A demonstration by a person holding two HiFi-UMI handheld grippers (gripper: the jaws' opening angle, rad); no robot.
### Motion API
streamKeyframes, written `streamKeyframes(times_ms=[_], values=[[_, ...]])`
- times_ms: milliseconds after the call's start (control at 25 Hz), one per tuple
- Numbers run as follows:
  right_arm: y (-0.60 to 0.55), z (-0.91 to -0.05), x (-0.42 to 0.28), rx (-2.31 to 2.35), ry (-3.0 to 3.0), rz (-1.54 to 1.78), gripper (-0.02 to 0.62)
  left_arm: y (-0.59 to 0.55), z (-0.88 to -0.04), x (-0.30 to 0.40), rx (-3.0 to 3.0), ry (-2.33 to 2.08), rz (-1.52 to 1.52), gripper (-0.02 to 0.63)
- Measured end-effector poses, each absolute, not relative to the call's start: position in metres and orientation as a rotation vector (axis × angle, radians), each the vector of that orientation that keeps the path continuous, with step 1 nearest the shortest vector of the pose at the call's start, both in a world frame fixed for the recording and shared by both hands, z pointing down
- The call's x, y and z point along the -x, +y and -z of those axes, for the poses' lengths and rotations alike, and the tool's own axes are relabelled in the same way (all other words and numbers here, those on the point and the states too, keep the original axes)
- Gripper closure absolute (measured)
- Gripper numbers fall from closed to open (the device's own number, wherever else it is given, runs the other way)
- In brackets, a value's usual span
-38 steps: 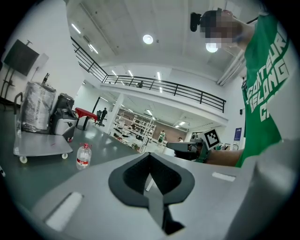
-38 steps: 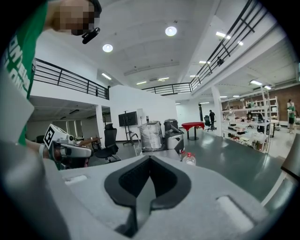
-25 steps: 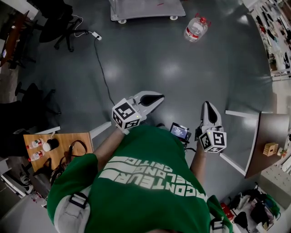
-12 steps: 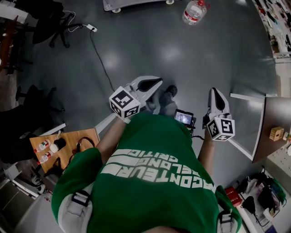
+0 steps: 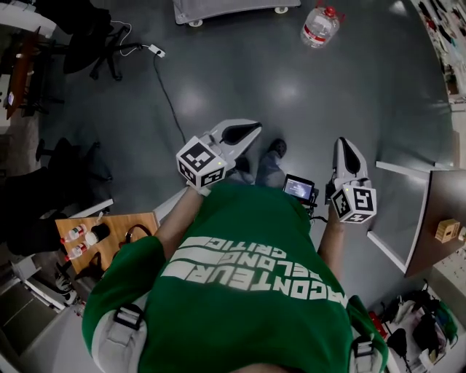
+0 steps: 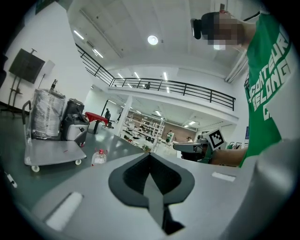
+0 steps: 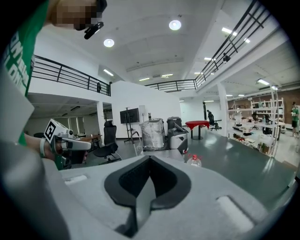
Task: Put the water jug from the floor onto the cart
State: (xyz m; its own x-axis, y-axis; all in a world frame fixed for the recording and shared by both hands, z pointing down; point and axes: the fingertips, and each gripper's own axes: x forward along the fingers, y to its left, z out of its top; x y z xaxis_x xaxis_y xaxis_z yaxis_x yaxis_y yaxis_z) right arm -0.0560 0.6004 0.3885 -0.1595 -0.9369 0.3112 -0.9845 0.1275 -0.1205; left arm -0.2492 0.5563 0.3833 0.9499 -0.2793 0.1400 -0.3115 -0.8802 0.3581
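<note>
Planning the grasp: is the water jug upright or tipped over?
Upright: the water jug stands on the floor, red cap on top.

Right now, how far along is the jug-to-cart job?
Nothing done yet: the jug sits on the floor, right of the cart. In hand: nothing; left tool and right tool are both shut and empty, well short of the jug. Left: reach, grip, lift it onto the cart.

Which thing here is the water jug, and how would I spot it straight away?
Look across the grey floor to the wheeled grey cart at the top of the head view. Just right of it, apart from it on the floor, is the water jug. It is the only clear plastic bottle on the floor, with a red cap.
</note>
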Motion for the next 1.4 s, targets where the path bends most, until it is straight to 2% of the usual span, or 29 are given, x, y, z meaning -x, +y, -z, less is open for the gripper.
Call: streamKeyframes(times_ms=[720,1400], values=[[0.52,-0.384,-0.095,-1.986,-2.249,-0.422,0.603,0.487,-0.364,0.086,-2.762,-0.359,-0.135,0.594],[0.479,-0.392,-0.127,-1.979,-2.228,-0.407,0.603,0.444,-0.381,0.068,-2.715,-0.413,-0.119,0.594]])
